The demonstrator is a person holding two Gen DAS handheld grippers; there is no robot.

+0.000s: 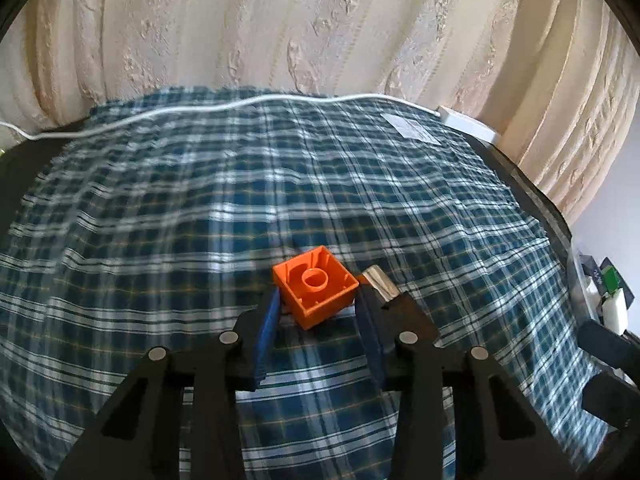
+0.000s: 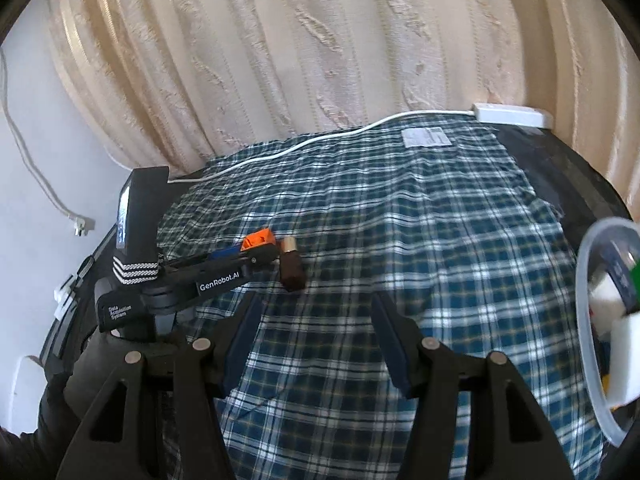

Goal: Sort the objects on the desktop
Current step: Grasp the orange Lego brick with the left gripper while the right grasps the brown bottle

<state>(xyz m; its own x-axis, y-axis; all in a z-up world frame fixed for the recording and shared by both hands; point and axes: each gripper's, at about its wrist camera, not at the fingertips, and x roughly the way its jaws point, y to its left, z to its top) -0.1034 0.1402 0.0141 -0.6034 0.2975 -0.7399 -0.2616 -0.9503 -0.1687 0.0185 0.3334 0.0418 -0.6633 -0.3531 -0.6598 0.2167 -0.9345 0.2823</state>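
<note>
Gripping the orange brick (image 1: 316,292) between its blue pads (image 1: 267,320), the left tool (image 1: 318,304) sat low on the checked cloth (image 1: 200,208) of the table, jaws clenched on the brick's sides. Just right of the brick lay a brown tube (image 1: 394,300), close to the right-hand pad. A clean lift would call for going straight up, so the tube is not dragged along. Further right, the right tool (image 2: 316,328) hovered released and empty, with the clear tub (image 2: 592,320) at the table's right edge.

I see the block (image 1: 315,286) between my left gripper (image 1: 316,300) fingers on the worktop (image 1: 200,208), the tube (image 1: 390,294) just right, the container (image 2: 600,320) far right.
</note>
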